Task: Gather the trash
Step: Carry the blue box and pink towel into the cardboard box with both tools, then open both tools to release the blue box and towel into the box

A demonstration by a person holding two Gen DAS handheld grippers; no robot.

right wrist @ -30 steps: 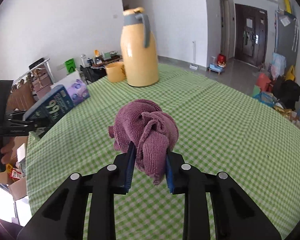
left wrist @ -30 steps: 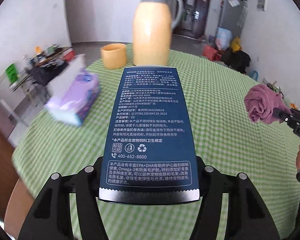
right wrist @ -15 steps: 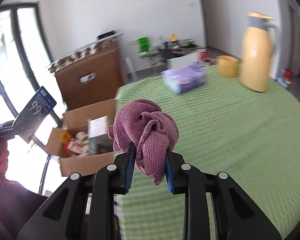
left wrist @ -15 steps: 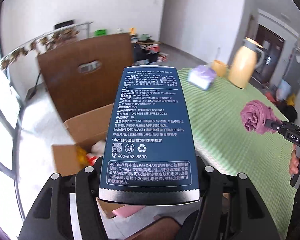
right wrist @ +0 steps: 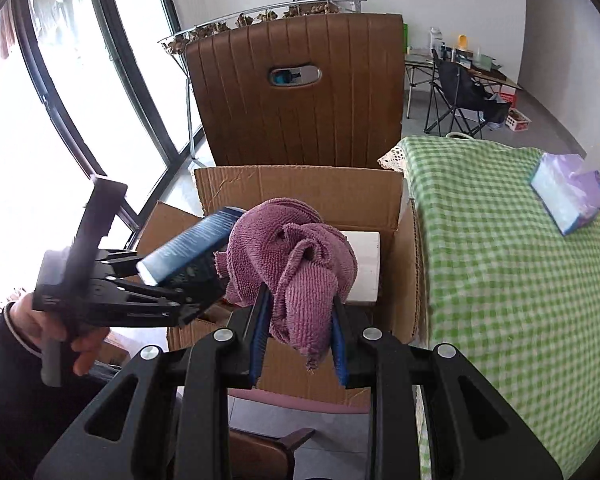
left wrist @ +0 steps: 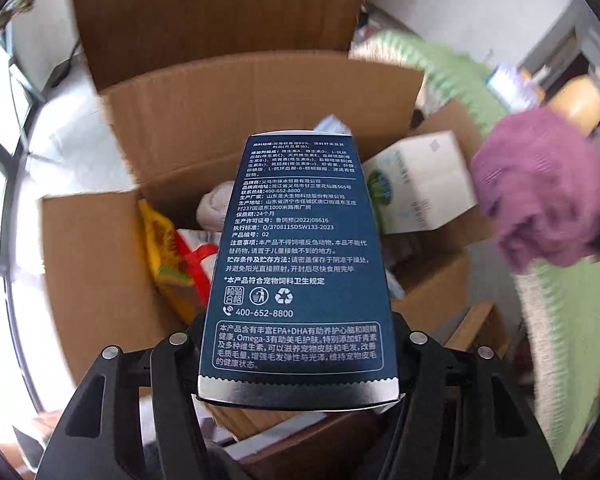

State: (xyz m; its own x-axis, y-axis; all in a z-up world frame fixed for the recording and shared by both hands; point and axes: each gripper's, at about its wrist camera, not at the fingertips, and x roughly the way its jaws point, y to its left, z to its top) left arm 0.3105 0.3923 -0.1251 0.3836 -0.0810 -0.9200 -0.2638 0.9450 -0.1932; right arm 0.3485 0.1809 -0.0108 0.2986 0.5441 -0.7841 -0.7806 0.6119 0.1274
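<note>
My left gripper (left wrist: 298, 344) is shut on a dark blue pouch (left wrist: 300, 248) printed with white text, held above an open cardboard box (left wrist: 228, 120). In the right wrist view the same left gripper (right wrist: 198, 280) and blue pouch (right wrist: 192, 244) hang over the box (right wrist: 300, 196) on its left side. A crumpled purple cloth (right wrist: 296, 264) is pinched between the blue pads of my right gripper (right wrist: 298, 344), just in front of the box. The purple cloth (left wrist: 540, 188) shows blurred at the right of the left wrist view. Inside the box lie a white carton (left wrist: 420, 184), a yellow wrapper (left wrist: 164, 248) and other trash.
A brown chair back (right wrist: 300, 92) stands behind the box. The table with the green checked cloth (right wrist: 500, 264) is on the right, bearing a purple tissue pack (right wrist: 568, 196). Large windows (right wrist: 52, 100) fill the left. A person's hand (right wrist: 60, 328) grips the left tool.
Both grippers have swung left off the table to the cardboard box and tipped downward. The pouch and the cloth stay gripped throughout.
</note>
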